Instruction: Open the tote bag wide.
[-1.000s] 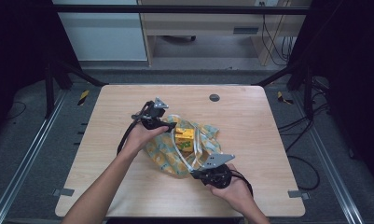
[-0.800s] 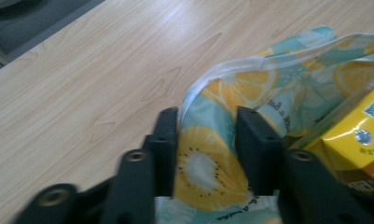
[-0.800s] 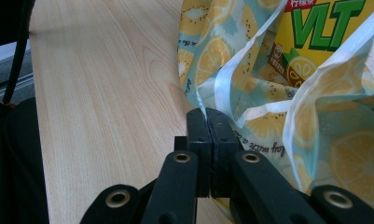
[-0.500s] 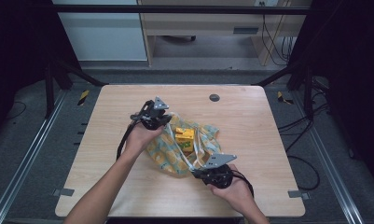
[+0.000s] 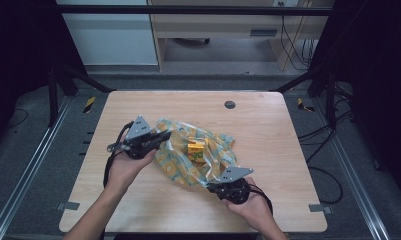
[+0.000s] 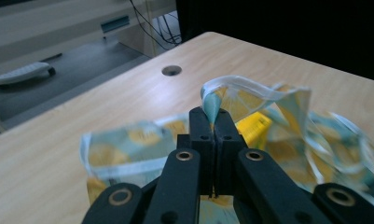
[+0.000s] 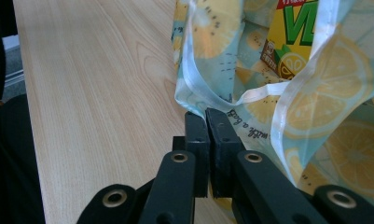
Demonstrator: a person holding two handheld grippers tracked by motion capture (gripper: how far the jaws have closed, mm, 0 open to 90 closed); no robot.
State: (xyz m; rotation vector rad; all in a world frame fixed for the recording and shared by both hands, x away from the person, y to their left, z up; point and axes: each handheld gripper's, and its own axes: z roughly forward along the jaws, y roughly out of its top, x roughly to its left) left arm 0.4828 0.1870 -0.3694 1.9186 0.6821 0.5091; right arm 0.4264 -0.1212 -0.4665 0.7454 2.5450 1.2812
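**Two grippers, one lemon-print bag**

High view counts two grippers, one bag, one yellow carton and one table. The left gripper [image 5: 160,136] sits at the bag's left edge, its jaws having just closed; in the left gripper view they stand pressed together on a folded ridge of the bag's [image 6: 250,100] pale blue rim, which stands up from between the tips. The right gripper [image 5: 214,186] lies at the bag's near right corner, and in the right gripper view its jaws are pinched tight on the bag's [image 7: 324,107] hem where the white-edged border meets them.

The bag [image 5: 188,157] rests crumpled at the middle of the table, slightly toward the near side, stretched between the two grippers. It is thin, glossy and soft, creased all over, printed with yellow lemon slices on light blue, with a white band along the edges and a line of small dark script near the hem.

Inside its open mouth sits the yellow carton [image 5: 196,149], a boxy pack with green lettering and a lemon picture on its face.

The table [image 5: 268,125] is pale wood-grain laminate, rectangular with rounded corners, and has one round dark grommet [image 5: 230,104] near its far edge.
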